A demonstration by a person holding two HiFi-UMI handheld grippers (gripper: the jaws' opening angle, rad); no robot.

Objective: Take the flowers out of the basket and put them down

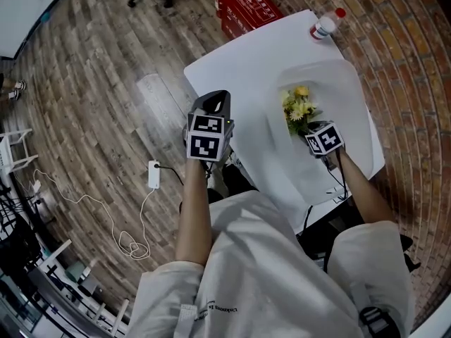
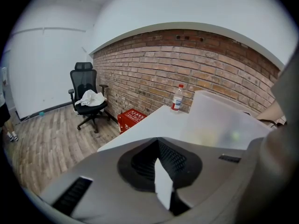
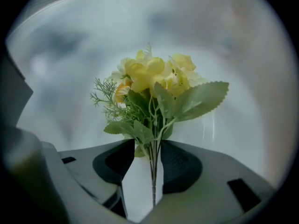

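Note:
A bunch of yellow flowers [image 1: 299, 108] with green leaves stands inside the translucent white basket [image 1: 352, 97] on the white table [image 1: 239, 69]. My right gripper [image 1: 312, 128] reaches into the basket from the near side. In the right gripper view the thin green stems run down between the jaws, and the right gripper [image 3: 154, 174] is shut on them, with the flowers [image 3: 154, 85] upright against the basket wall [image 3: 70, 55]. My left gripper [image 1: 215, 98] hovers over the table's left edge, away from the basket. The left gripper [image 2: 166, 183] looks shut and holds nothing.
A plastic bottle [image 1: 325, 25] with a red cap stands at the table's far corner. A red crate [image 1: 243, 2] sits on the floor beyond the table. A black office chair [image 2: 86, 94] stands by the brick wall. A power strip [image 1: 153, 174] with its cable lies on the floor at the left.

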